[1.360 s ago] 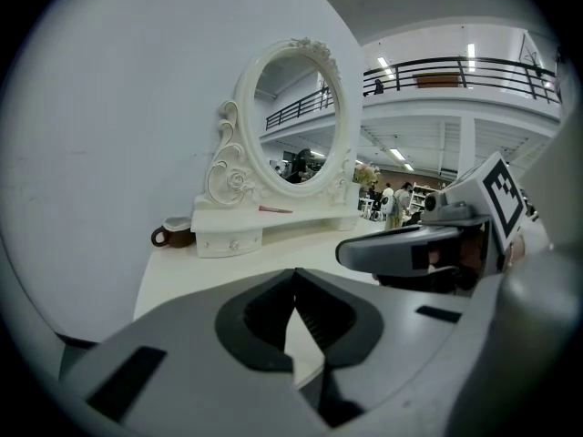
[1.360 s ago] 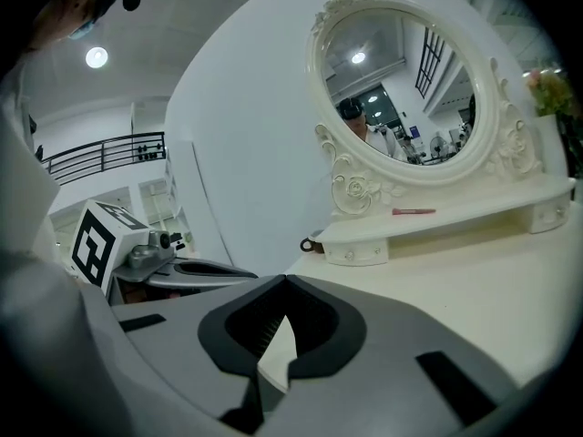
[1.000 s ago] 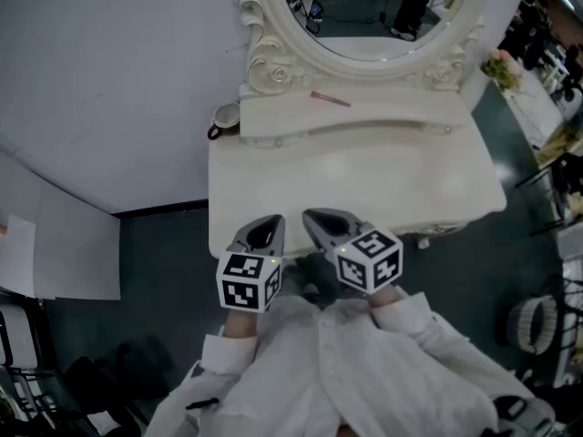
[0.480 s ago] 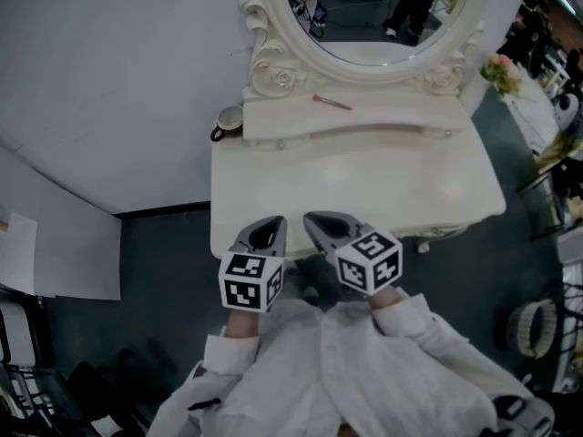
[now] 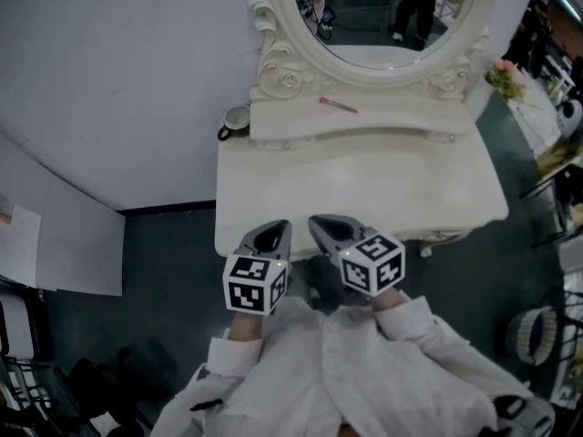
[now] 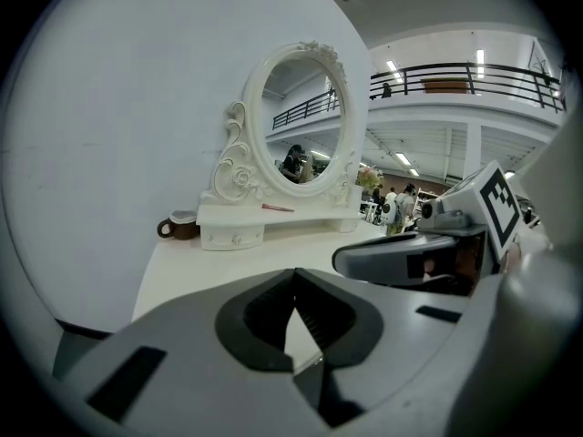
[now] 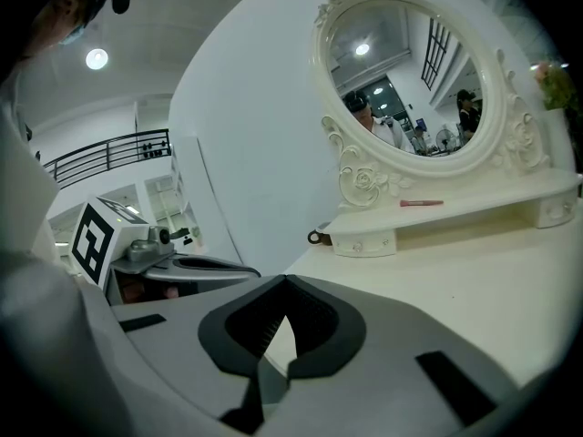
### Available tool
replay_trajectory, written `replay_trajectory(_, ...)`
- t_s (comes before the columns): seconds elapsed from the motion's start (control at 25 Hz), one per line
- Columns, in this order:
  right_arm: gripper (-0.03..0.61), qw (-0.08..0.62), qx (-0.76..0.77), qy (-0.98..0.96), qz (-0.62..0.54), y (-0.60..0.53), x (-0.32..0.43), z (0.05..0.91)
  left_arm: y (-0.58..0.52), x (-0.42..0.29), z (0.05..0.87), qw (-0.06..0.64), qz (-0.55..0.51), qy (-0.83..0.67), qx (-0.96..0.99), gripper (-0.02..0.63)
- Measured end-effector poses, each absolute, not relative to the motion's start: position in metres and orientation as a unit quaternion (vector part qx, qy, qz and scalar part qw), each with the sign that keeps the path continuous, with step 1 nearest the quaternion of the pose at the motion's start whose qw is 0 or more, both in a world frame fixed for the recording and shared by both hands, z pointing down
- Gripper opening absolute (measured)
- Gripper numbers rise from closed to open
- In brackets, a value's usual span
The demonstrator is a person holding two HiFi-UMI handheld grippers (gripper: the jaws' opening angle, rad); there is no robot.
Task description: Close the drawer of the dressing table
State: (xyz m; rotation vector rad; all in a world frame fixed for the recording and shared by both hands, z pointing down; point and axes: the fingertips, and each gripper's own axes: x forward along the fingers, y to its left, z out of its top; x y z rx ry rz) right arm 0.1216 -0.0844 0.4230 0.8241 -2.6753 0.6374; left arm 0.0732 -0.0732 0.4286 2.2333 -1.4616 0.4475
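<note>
left gripper: jaws together, empty | right gripper: jaws together, empty, just beside left | both tips: at near edge of table, pointing toward mirror | drawer: cannot be made out, table front hidden under its top

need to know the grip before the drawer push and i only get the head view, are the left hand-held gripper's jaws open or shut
Observer: Shut. The left gripper view shows the left hand-held gripper with its jaws together at the tips and nothing between them.
Operator: and the right one
Observer: Shut and empty too. In the right gripper view, the right hand-held gripper has its jaws meeting at the tips, and only the bare top of the dressing table shows beyond them.
</note>
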Motion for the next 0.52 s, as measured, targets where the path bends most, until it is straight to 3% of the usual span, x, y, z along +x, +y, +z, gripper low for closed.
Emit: replay_trajectory(0.52,0.006,0.14,0.285,-0.923,0.219,-0.0798,0.1218,0.4253,-0.0677,0.0677,0.4324,0.223,0.162,-0.53,0.802,0.008)
